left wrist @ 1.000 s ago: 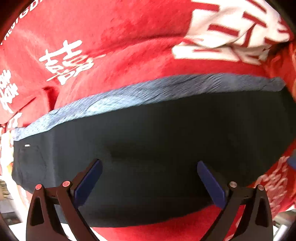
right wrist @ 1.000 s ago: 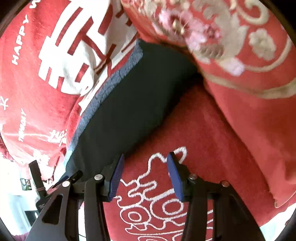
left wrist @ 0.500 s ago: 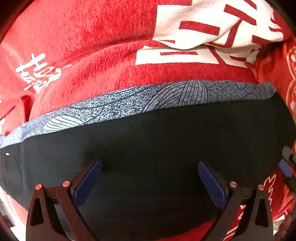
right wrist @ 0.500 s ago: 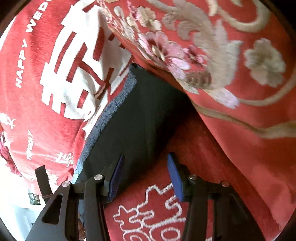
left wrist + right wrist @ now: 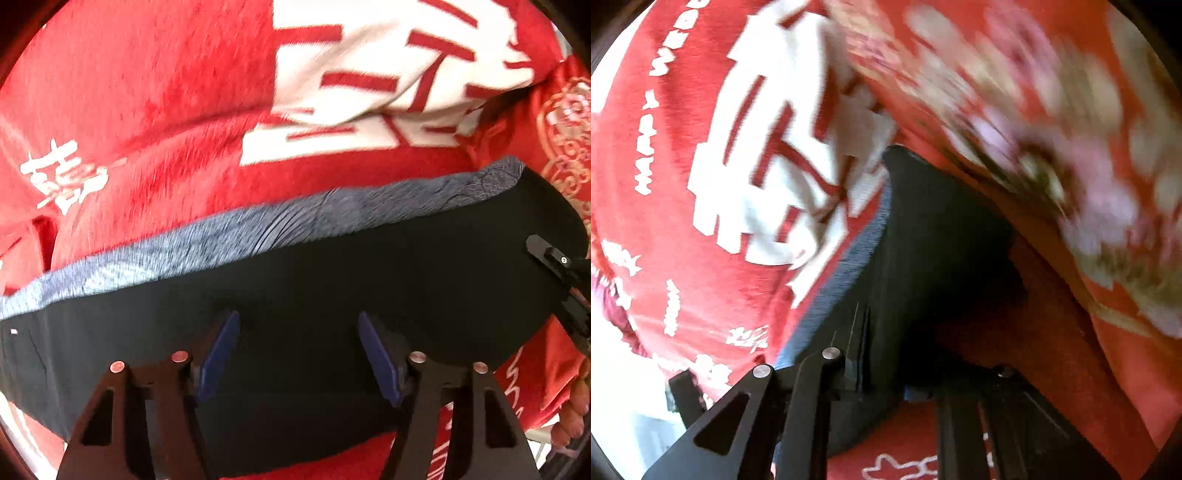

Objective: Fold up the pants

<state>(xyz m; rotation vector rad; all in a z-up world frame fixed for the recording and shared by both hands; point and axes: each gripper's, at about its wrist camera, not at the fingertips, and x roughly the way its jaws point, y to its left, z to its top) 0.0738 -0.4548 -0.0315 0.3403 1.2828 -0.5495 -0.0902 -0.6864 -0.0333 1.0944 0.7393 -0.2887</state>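
Observation:
Dark navy pants (image 5: 332, 280) with a grey patterned waistband (image 5: 280, 229) lie across a red blanket. My left gripper (image 5: 297, 350) hovers over the middle of the dark cloth. Its jaws are closing, the blue pads (image 5: 218, 354) still stand apart, and no fold is pinched between them. In the right wrist view the pants (image 5: 931, 240) rise in a bunched fold over my right gripper (image 5: 886, 376). Its jaws are closing tight on that edge, which hides most of the pads. The right gripper (image 5: 554, 262) also shows at the pants' right end in the left wrist view.
The red blanket (image 5: 155, 110) carries large white characters (image 5: 768, 166) and small lettering. A red embroidered floral quilt (image 5: 1052, 147) rises just right of the pants. A person's fingers (image 5: 576, 417) show at the lower right edge. Bright floor lies beyond the blanket's left edge (image 5: 624, 387).
The left jaws have narrowed over the pants and the view has slid along the waistband. The right gripper has moved from the blanket onto the pants' edge and shut on it.

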